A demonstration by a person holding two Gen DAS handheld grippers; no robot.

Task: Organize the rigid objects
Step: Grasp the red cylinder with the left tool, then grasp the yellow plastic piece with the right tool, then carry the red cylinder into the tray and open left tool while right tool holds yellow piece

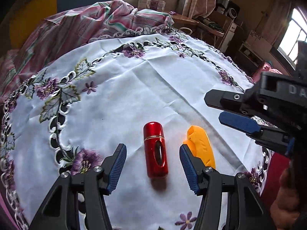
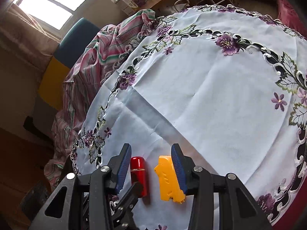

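Note:
A glossy red cylinder with a gold band (image 1: pixel 156 151) lies on the white embroidered tablecloth (image 1: pixel 153 88). My left gripper (image 1: pixel 152 146) is open and straddles the cylinder, both blue pads clear of it. An orange plastic piece (image 1: pixel 201 149) lies just right of the right pad. My right gripper (image 1: pixel 213 107) hovers at the right edge, open with nothing between its fingers. In the right wrist view the red cylinder (image 2: pixel 138 172) and the orange piece (image 2: pixel 168 180) lie side by side on the cloth under the right gripper (image 2: pixel 151 147). A left finger (image 2: pixel 134 189) overlaps the cylinder.
A striped pink and green cloth (image 1: pixel 99 21) is bunched at the table's far edge. Small boxes (image 1: pixel 147 0) stand on a wooden shelf behind it. The tablecloth's cutwork border (image 2: pixel 284 65) rings the table. A person's hand (image 1: pixel 285 201) shows at the lower right.

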